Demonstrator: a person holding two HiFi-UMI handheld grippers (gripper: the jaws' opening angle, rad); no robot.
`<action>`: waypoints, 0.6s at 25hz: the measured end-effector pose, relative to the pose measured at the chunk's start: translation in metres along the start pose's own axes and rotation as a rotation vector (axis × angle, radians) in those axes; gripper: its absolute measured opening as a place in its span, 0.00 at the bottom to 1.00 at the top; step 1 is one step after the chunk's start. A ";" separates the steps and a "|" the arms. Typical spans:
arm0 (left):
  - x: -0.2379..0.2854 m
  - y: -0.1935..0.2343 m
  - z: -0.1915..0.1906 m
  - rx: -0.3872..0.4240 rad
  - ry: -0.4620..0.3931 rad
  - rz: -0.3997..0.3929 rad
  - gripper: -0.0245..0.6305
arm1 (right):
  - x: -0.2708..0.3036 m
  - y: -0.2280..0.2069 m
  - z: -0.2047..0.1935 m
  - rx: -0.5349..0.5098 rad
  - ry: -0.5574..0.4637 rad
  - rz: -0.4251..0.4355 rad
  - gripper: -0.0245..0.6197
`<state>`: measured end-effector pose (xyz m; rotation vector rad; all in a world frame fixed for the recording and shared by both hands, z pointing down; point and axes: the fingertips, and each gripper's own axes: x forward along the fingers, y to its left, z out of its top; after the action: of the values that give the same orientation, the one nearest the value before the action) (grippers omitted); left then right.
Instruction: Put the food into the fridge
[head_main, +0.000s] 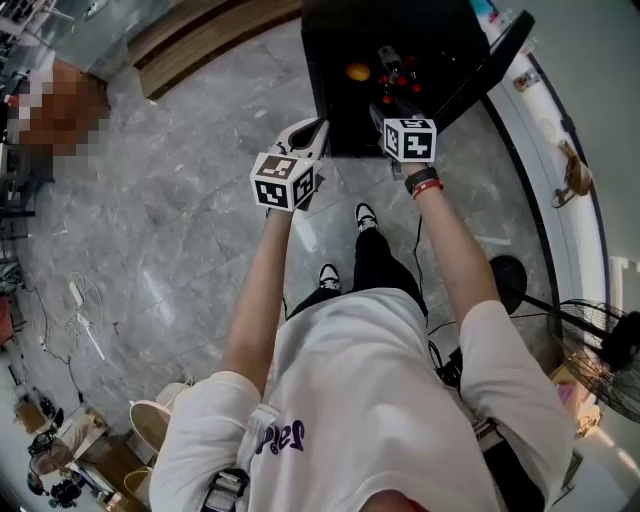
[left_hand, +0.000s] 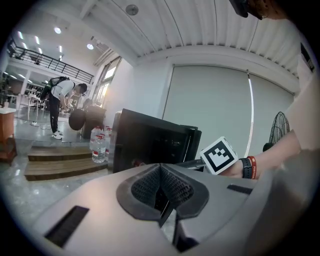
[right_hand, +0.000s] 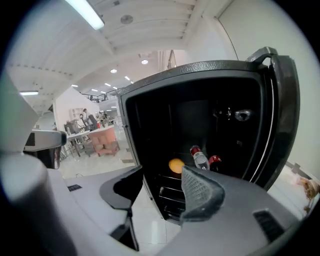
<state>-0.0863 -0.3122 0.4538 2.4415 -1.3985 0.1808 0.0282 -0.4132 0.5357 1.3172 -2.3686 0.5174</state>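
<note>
The small black fridge stands on the floor with its door swung open to the right. Inside it lie an orange, a clear bottle with a red cap and a red drink. My right gripper hovers in front of the opening, open, with nothing between its jaws. My left gripper is shut and empty, held to the left of the fridge. In the head view the left gripper and the right gripper are both just in front of the fridge.
Water bottles stand by wooden steps to the left of the fridge, and a person bends over beyond them. A floor fan stands at the right, and cables lie on the floor at the left.
</note>
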 end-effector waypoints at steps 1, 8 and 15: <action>-0.002 -0.001 -0.001 0.001 0.003 -0.002 0.07 | -0.005 0.002 -0.001 -0.002 -0.005 -0.001 0.43; -0.025 -0.010 -0.003 -0.006 -0.005 0.009 0.07 | -0.048 0.012 -0.011 -0.009 -0.029 -0.013 0.38; -0.052 -0.018 0.005 0.024 -0.030 0.057 0.07 | -0.097 0.020 -0.006 -0.015 -0.081 -0.033 0.32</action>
<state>-0.0978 -0.2629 0.4314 2.4348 -1.4882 0.1754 0.0593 -0.3301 0.4903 1.3928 -2.4064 0.4438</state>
